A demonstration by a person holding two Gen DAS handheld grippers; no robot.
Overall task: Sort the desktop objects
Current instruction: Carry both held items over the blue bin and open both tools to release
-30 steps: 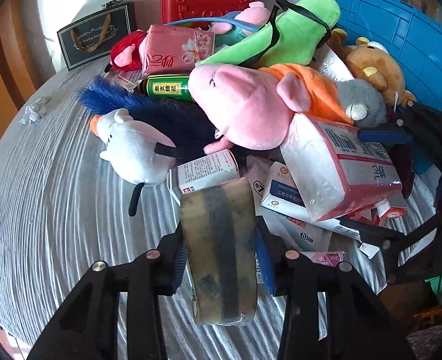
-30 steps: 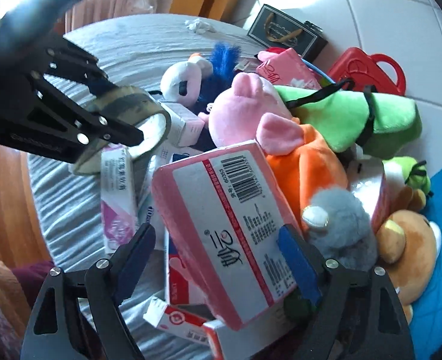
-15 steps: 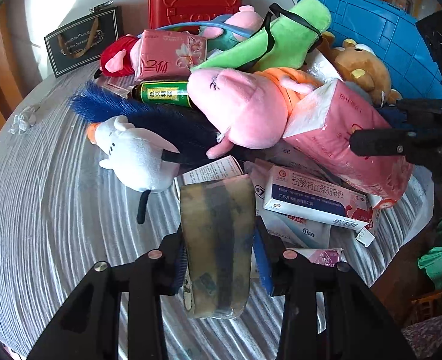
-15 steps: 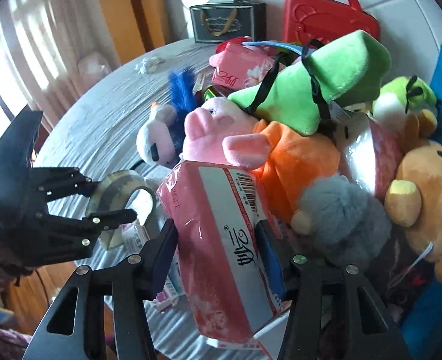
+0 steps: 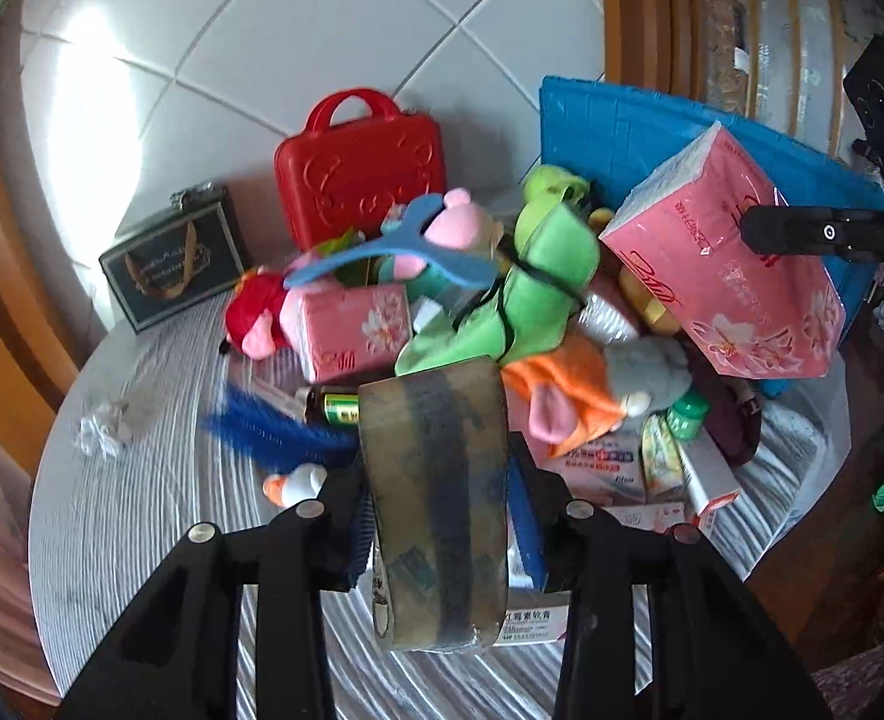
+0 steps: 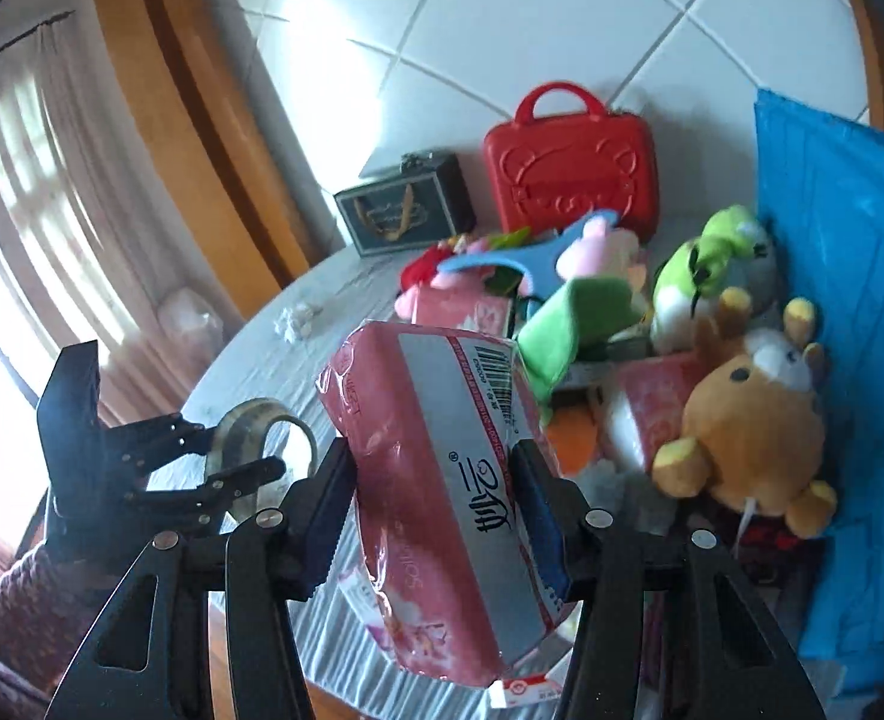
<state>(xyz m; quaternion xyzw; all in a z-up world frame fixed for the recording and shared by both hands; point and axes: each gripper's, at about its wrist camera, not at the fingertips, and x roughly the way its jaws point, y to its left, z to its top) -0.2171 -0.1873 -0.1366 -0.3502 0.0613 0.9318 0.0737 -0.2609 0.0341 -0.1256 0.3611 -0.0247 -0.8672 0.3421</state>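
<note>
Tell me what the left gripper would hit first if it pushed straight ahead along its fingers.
Probably the green plush toy in the pile, just beyond the tape roll that the left gripper holds; depth is unclear, so the orange plush might come first.

The roll of tape [image 5: 436, 510] is wide and brownish with dark streaks, standing on edge and clamped across its width by the left gripper [image 5: 439, 519], clear of the table; in the right wrist view it [image 6: 256, 444] shows as a ring with an open centre. The pink tissue pack [image 6: 442, 498] is plastic-wrapped, with a white barcode panel and flower print; it is tilted and pinched by the right gripper [image 6: 433, 516], raised above the pile; in the left wrist view it [image 5: 724, 264] hangs before the blue crate [image 5: 622, 126].
</note>
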